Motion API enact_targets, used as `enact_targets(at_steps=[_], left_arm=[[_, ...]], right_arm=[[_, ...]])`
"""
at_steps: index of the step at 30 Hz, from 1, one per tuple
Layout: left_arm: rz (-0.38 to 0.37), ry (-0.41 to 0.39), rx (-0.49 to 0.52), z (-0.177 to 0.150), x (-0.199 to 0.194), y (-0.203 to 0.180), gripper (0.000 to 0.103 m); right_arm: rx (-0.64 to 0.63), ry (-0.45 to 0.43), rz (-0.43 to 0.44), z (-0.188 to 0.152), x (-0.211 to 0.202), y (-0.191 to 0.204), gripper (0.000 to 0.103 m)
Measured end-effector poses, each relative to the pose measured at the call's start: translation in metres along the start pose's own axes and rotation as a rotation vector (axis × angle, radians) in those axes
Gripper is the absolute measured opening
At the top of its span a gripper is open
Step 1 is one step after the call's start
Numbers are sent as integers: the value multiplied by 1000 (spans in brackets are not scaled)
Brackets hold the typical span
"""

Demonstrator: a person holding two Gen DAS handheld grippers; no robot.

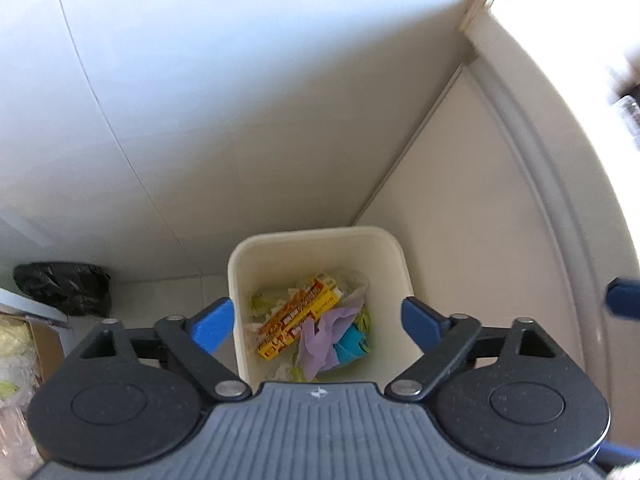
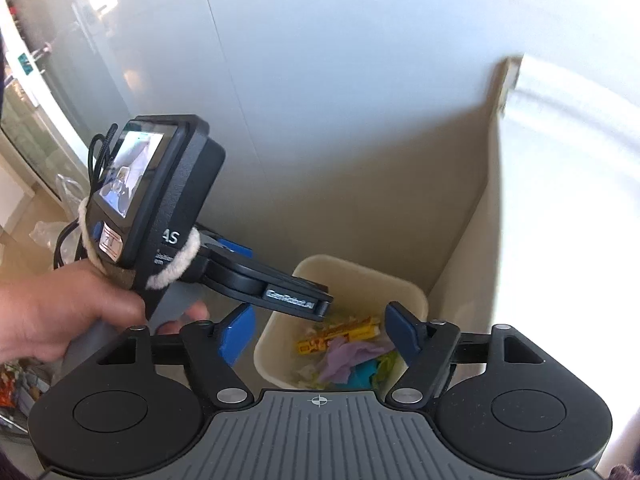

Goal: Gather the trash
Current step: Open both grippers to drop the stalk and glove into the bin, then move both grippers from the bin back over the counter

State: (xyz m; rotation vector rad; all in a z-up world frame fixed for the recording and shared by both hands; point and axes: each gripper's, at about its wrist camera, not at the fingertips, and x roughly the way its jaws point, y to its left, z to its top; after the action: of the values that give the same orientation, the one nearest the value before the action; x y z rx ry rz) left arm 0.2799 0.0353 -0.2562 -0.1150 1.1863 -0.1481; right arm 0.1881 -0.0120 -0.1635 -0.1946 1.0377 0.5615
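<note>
A cream waste bin (image 1: pixel 240 264) stands on the floor in a corner. It holds yellow-orange cartons (image 1: pixel 298 320), a crumpled purple piece (image 1: pixel 324 340), a teal scrap (image 1: pixel 352 344) and pale green wrappers. My left gripper (image 1: pixel 316 320) hangs open above the bin with nothing between its blue pads. The right wrist view shows the same bin (image 2: pixel 400 280) and its cartons (image 2: pixel 340 334) below my right gripper (image 2: pixel 320 332), which is open and empty too. A hand (image 2: pixel 60 312) holds the left unit by its handle, left of the bin. A blue right fingertip (image 1: pixel 624 298) shows at the frame edge.
A black bag-lined bin (image 1: pixel 64 288) stands to the left on the floor. A cardboard box with plastic (image 1: pixel 24 344) sits nearer. A pale wall is behind the cream bin and a beige cabinet panel (image 1: pixel 460 200) is to its right. Plastic bags (image 2: pixel 52 232) lie by a glass door.
</note>
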Motion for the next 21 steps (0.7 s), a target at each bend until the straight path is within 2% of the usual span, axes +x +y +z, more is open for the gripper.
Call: enact_targets(at_steps=[10,15,21], left_arm=[[41,-49,45,-8,-35,-16,99],[19,-99,47,-3,-56,-36,101],[-14,-172,95,5,-81,-76,102]], right_arm=[[12,-135,-74,-18,-71,-27,81],[55,-198,-128,-36,-104,-55,83],[139,-261,-211,-62,-138,-102,84]])
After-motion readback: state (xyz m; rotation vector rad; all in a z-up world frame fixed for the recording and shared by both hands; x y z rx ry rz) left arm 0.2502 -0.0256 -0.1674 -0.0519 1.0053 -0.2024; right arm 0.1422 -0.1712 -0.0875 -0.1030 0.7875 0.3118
